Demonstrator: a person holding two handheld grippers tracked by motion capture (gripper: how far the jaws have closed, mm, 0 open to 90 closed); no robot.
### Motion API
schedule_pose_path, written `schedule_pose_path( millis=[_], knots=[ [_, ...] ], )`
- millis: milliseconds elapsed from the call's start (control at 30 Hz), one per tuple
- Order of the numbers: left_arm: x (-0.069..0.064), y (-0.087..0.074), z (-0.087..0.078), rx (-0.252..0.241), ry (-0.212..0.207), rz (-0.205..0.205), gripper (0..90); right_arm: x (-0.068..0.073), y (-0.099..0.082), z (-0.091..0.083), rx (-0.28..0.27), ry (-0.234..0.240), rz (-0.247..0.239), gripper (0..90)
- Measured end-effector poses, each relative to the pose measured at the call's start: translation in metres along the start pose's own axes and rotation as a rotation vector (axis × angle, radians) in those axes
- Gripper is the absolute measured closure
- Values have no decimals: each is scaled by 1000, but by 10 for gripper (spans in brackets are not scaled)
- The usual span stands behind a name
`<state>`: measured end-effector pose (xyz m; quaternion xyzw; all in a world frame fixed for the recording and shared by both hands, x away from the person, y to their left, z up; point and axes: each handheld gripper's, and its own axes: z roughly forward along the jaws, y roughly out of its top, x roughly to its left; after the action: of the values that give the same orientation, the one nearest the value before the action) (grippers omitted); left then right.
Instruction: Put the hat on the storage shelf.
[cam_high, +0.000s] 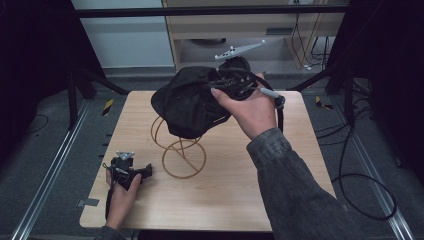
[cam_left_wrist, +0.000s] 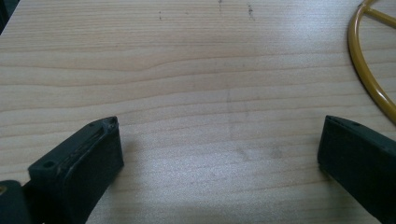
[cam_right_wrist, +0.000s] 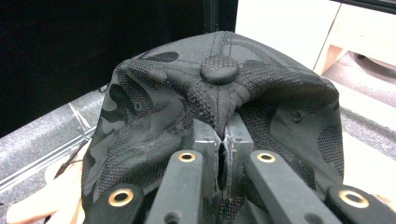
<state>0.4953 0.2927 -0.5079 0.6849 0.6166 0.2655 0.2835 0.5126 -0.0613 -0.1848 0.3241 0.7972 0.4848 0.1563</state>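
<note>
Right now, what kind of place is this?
Probably a lab recording rig, not a home: a bare wooden table between metal floor rails, dark curtains around it, loose cables on grey carpet.

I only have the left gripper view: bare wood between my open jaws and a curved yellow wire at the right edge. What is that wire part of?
Observer: It is the round base of a wire stand in the middle of the table.
Operator: Is anything on the stand?
Observer: A black cap hangs over its top, gripped by the right tool.
Operator: Where does that tool grip it?
Observer: Its jaws pinch a fold of fabric just below the crown button.
Operator: And my left tool?
Observer: The left tool sits low near the table's front left, apart from the stand.
</note>
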Motion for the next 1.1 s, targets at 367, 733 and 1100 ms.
schedule_pose_path(
  millis=[367, 733, 1100],
  knots=[
    [0, 0, 0, 1, 0, 1, 0, 7, -1, 12, -3, 15, -11, 866],
    [0, 0, 0, 1, -1, 1, 0, 12, -7, 26, 20, 34, -18, 865],
    [0, 0, 0, 0, 1, 2, 0, 18, -19, 43, 58, 53, -25, 861]
  ],
)
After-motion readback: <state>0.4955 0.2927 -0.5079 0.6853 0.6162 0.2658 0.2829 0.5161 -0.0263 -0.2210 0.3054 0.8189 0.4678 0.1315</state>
